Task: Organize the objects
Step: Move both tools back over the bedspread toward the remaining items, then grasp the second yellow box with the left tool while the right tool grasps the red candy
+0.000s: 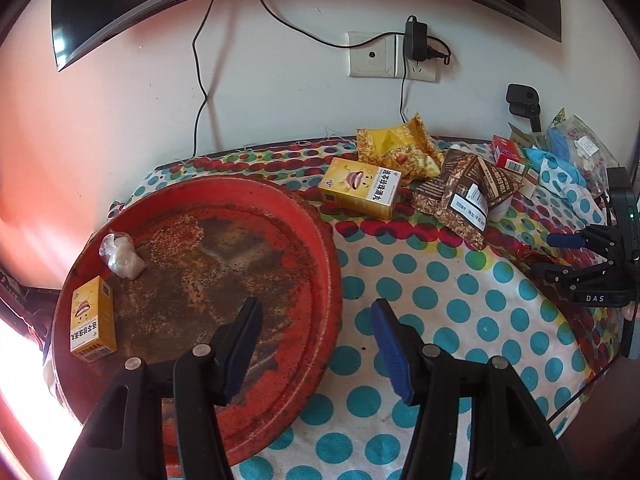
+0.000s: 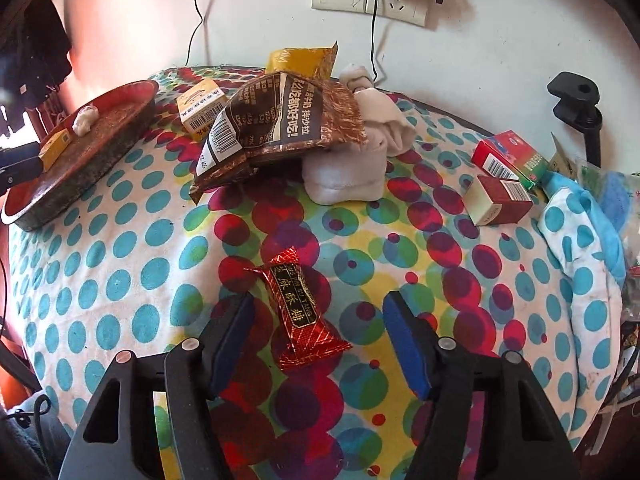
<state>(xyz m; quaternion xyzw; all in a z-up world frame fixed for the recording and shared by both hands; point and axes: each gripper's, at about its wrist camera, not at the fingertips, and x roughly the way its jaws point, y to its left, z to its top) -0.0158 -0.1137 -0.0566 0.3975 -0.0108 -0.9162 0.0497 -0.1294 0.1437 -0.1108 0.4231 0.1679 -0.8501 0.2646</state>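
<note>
At the far left, the red tray (image 1: 320, 248) sits on the dotted cloth (image 1: 460, 300) and already carries a small yellow box (image 1: 93, 320) and a little plastic bag (image 1: 120, 256), so it looks like the collecting place. The left gripper (image 1: 316, 344) hovers over the tray's near rim with its jaws spread wide and nothing between them; it is best kept there, out of the way. Beyond the tray lie a second yellow box (image 1: 360, 188), a yellow snack packet (image 1: 396, 152) and a brown snack bag (image 1: 468, 196), the bag leaning on a grey cloth bundle (image 2: 352, 172). Further right, the right gripper (image 2: 318, 340) is also wide open and empty, and the red candy bar (image 2: 306, 316) lies flat on the cloth between its pads, slanting across the gap. The likely step is to pick up this candy: lower until the pads bracket its middle, turn the wrist a little so they meet the long edges squarely, then close gently, since the foil wrapper probably slips and crumples. At the far right, red boxes (image 2: 506, 176) sit well apart.
</note>
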